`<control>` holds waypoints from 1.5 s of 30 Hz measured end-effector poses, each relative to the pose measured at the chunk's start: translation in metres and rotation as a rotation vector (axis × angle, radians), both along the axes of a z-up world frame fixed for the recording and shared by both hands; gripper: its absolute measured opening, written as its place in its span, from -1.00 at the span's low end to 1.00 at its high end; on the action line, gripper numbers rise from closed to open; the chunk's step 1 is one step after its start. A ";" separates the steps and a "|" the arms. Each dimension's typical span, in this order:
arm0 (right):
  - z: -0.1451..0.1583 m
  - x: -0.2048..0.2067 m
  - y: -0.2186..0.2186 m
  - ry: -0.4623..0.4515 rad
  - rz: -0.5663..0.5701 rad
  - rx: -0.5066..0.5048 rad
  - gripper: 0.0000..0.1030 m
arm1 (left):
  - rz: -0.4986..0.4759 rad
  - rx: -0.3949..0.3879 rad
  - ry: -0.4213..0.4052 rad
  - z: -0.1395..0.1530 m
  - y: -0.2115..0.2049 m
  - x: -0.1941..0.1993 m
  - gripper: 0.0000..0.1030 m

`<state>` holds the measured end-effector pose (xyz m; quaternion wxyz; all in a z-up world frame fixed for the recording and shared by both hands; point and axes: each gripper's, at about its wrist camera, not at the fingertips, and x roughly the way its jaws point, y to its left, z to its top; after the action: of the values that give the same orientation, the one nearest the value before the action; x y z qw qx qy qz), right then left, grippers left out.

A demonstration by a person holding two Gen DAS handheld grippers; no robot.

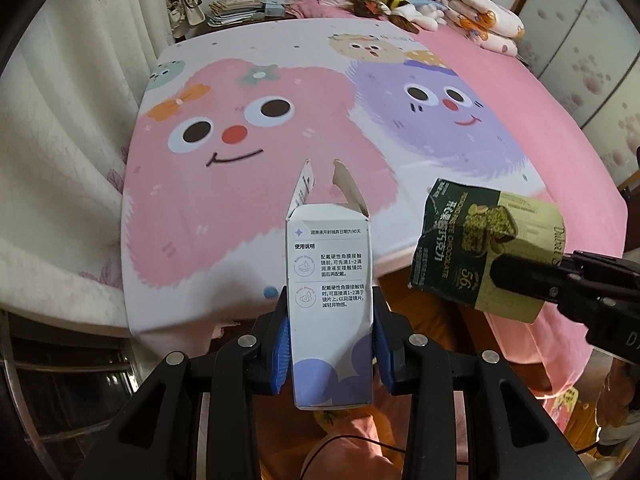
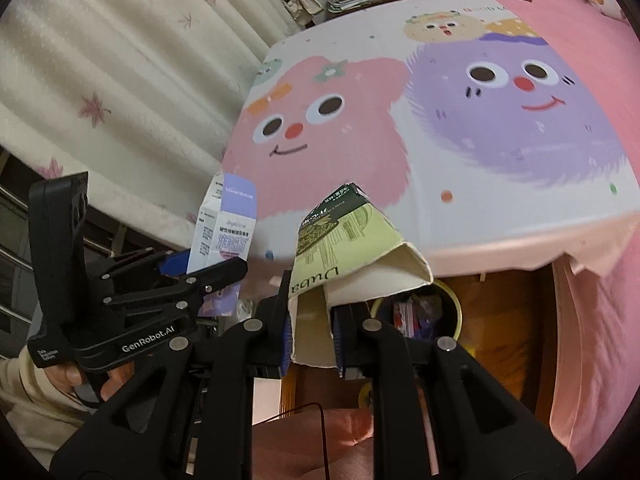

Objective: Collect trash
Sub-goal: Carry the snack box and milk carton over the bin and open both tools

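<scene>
My left gripper (image 1: 330, 344) is shut on a white carton (image 1: 329, 300) with purple shapes and open top flaps, held upright before the bed's foot. The same white carton (image 2: 224, 232) shows at the left of the right wrist view, inside the left gripper (image 2: 188, 270). My right gripper (image 2: 312, 336) is shut on a torn green chocolate box (image 2: 344, 248), open end toward the camera. In the left wrist view that chocolate box (image 1: 480, 248) hangs at the right, pinched by the right gripper (image 1: 516, 280). A round yellow-rimmed bin (image 2: 420, 312) with wrappers inside sits just below and behind the chocolate box.
A bed (image 1: 320, 128) with a cartoon sheet fills the view ahead; pillows and plush toys (image 1: 400, 4) lie at its head. Cream curtains (image 2: 120, 80) hang on the left. A hand (image 2: 72, 380) holds the left gripper's handle. A stack of papers (image 1: 236, 10) rests on a bedside table.
</scene>
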<state>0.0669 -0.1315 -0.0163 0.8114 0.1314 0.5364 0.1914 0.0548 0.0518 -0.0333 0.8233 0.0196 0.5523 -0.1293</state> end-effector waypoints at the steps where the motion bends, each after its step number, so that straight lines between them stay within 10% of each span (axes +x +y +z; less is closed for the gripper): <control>1: -0.002 -0.004 0.000 0.006 -0.003 -0.004 -0.74 | -0.005 -0.001 0.001 0.000 -0.002 -0.005 -0.33; 19: -0.099 -0.031 -0.020 0.201 -0.014 -0.063 -0.74 | -0.001 0.027 0.125 -0.076 -0.044 -0.036 -0.33; 40: -0.378 -0.002 -0.049 0.406 -0.110 -0.068 -0.70 | 0.148 0.032 0.269 -0.344 -0.087 0.000 -0.31; 43: -0.399 0.000 -0.055 0.416 -0.139 -0.066 -0.55 | 0.171 0.035 0.260 -0.366 -0.085 0.004 -0.26; 45: -0.410 0.001 -0.059 0.423 -0.157 -0.056 -0.02 | 0.176 0.037 0.252 -0.375 -0.081 0.004 0.10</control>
<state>0.0682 -0.1909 -0.4258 0.6964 0.1874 0.6880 0.0808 0.0589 -0.0293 -0.4079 0.7551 -0.0300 0.6531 -0.0480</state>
